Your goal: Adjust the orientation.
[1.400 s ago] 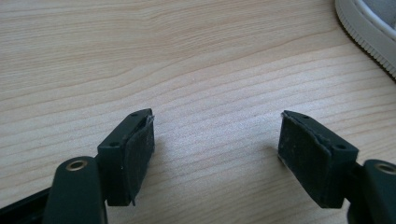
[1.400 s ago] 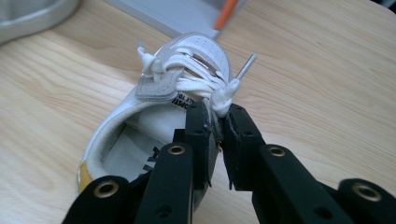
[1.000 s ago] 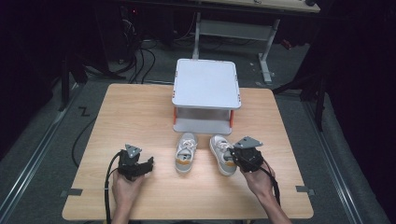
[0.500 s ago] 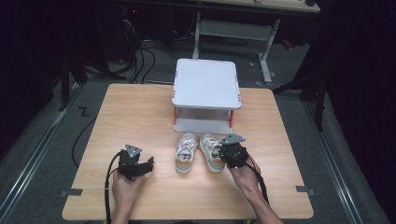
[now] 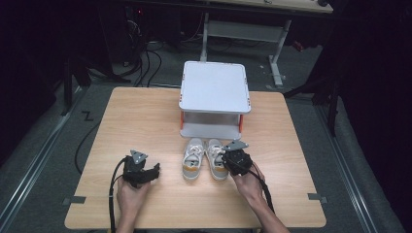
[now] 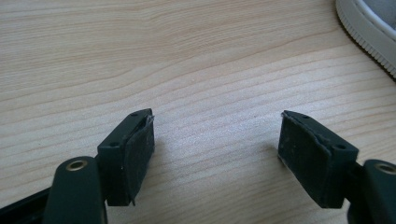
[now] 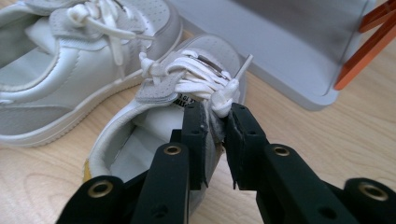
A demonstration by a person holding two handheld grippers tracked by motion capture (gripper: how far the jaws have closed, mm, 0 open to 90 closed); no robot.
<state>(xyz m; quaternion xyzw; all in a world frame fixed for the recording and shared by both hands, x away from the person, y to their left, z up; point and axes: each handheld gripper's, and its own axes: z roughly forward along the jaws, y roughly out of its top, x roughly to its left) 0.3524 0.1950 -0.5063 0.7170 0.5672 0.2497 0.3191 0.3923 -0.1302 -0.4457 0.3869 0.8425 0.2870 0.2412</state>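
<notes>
Shoe (image 5: 216, 163) toe toward shelf (image 5: 214, 88).

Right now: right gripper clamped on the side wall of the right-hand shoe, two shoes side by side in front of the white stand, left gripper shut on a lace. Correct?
Not quite. The left gripper is open with nothing between its jaws, resting over bare table; the left gripper view shows it. The rest holds: the right gripper pinches the side wall of the right-hand shoe, beside the other shoe, in front of the white stand.
</notes>
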